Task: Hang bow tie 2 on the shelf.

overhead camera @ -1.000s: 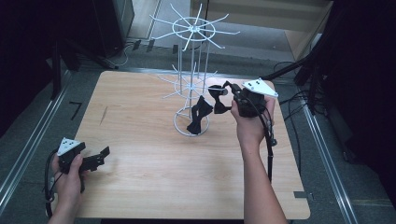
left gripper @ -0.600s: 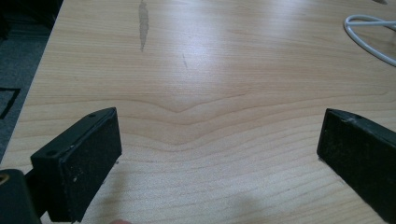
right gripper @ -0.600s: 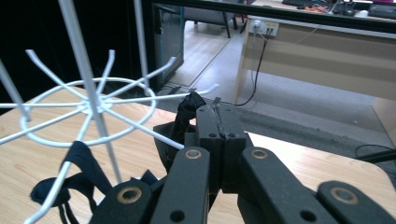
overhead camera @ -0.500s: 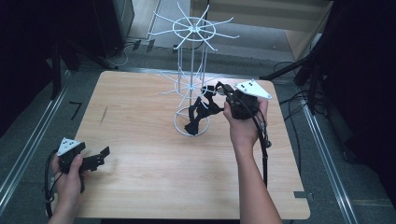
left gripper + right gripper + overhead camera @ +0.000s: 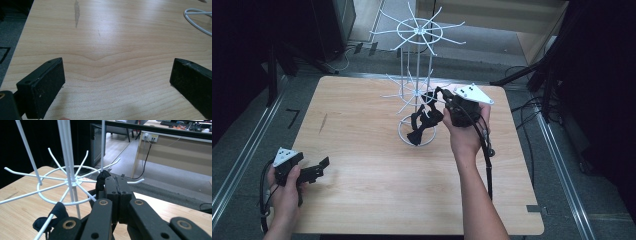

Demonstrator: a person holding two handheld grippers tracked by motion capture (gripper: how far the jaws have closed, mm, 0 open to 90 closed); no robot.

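Right gripper [image 5: 117,185] clamped on a dark fabric strap [image 5: 100,180] at the white wire rack's [image 5: 417,80] lower prongs; hanging in progress. Next: hook strap over 1 prong. Left gripper [image 5: 117,82] idle, jaws apart.

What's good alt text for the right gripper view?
The right tool, jaws shut on a dark fabric strap, is raised beside the lower ring of arms of a white wire rack. More of the strap drapes over a rack arm at lower left, above the wooden table.

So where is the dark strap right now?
High view: the dark strap hangs right of centre against the white wire rack, pinched at its top by the right gripper.
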